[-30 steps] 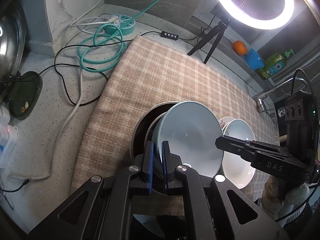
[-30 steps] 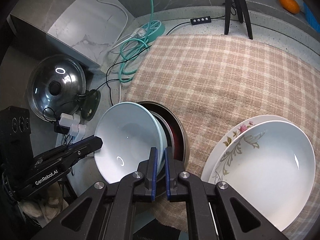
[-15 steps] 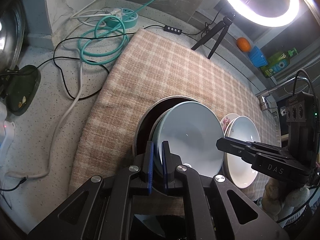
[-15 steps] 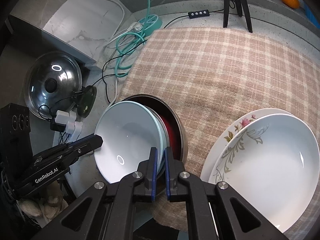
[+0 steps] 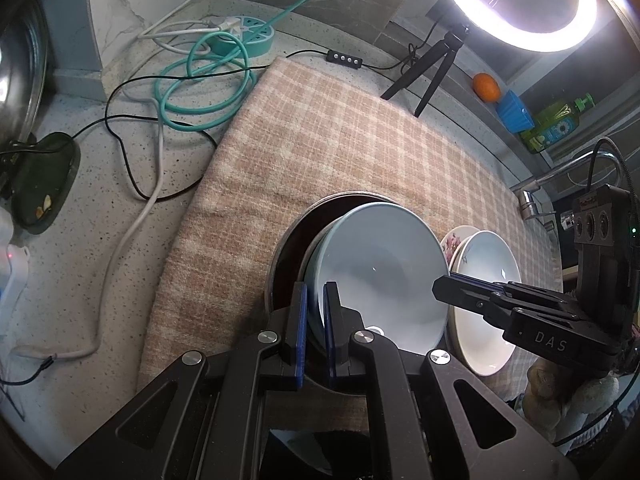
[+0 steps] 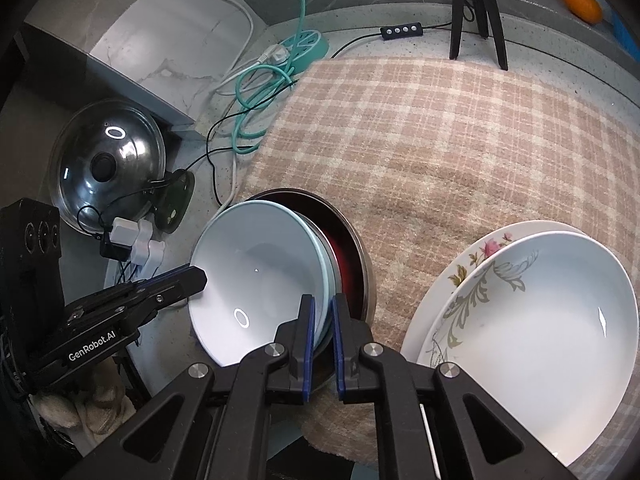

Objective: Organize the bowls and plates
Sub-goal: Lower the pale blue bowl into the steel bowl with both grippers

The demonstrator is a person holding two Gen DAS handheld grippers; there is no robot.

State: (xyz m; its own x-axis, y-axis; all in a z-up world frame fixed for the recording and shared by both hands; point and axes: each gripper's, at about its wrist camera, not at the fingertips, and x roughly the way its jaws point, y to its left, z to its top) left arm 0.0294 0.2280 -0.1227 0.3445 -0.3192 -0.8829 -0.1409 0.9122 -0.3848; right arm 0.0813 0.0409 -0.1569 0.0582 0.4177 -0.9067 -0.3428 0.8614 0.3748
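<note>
A pale blue bowl [image 5: 384,276] [image 6: 260,280] is held above a steel bowl with a dark red inside [image 5: 288,240] [image 6: 352,256] on the plaid cloth. My left gripper [image 5: 315,320] is shut on the blue bowl's near rim; it also shows in the right wrist view [image 6: 192,280]. My right gripper [image 6: 322,324] is shut on the opposite rim; it also shows in the left wrist view [image 5: 444,290]. A white bowl [image 6: 540,328] [image 5: 486,296] sits on a flowered plate [image 6: 472,256] to the right.
The plaid cloth [image 5: 344,136] covers the speckled counter [image 5: 80,280]. Cables and a teal power strip [image 5: 244,36] lie at the back left. A ring light on a tripod [image 5: 432,68] stands behind. A pot lid [image 6: 108,164] leans at the left.
Both grippers have lifted the blue bowl higher above the steel bowl; the cloth and counter look farther away. Both stay shut on its rim.
</note>
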